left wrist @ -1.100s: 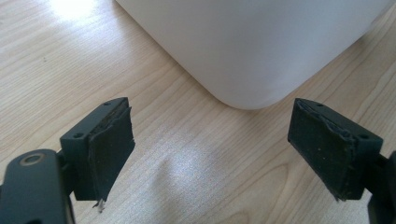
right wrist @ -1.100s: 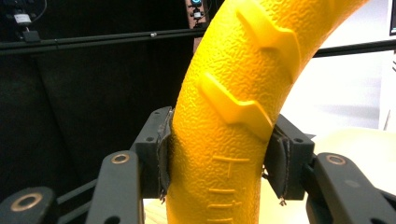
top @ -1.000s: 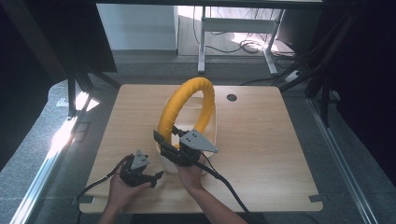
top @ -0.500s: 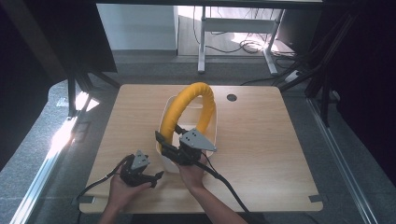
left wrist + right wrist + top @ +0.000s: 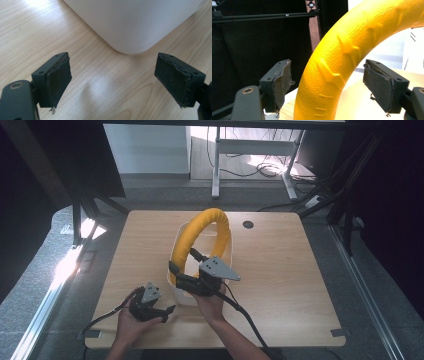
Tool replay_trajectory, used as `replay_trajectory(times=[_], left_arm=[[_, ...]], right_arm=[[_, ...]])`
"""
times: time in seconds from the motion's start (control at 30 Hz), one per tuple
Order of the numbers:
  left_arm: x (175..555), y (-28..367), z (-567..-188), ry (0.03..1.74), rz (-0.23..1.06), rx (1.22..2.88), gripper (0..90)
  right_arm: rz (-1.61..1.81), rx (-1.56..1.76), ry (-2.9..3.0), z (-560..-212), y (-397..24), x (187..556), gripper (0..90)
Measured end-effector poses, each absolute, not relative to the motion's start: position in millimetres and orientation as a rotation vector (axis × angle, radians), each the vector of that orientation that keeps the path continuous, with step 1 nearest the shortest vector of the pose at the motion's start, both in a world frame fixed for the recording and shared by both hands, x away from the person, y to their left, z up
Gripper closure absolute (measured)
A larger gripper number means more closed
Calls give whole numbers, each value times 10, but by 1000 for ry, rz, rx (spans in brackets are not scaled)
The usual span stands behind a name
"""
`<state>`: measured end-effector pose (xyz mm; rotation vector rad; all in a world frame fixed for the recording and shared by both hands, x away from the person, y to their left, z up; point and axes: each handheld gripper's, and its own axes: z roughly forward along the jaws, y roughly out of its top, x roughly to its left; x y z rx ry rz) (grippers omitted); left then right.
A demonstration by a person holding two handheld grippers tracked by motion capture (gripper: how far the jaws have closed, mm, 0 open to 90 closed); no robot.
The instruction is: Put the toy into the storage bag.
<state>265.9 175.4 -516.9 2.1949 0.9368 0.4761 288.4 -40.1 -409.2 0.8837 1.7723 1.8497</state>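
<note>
The yellow ring is standing on edge in the white tub at the middle of the table, its lower part hidden behind the tub wall and the right gripper. That gripper's jaws have just been opening – in the right gripper view the ring is sitting between the pads with gaps on both sides. No writing is showing anywhere. The left gripper is resting low beside the tub's near corner, jaws standing wide with nothing between them.
</note>
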Motion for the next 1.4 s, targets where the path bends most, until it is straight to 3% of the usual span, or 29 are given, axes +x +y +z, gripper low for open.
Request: replay_trajectory(times=[0.53,1.4], left_arm=[[2597,1793,-5135,948,506,2192,135],[2612,1863,-5132,978,493,2158,138]], right_arm=[[1879,896,1798,-4025,-836,2846,190],[1742,942,1755,-4142,-1795,2811,245]])
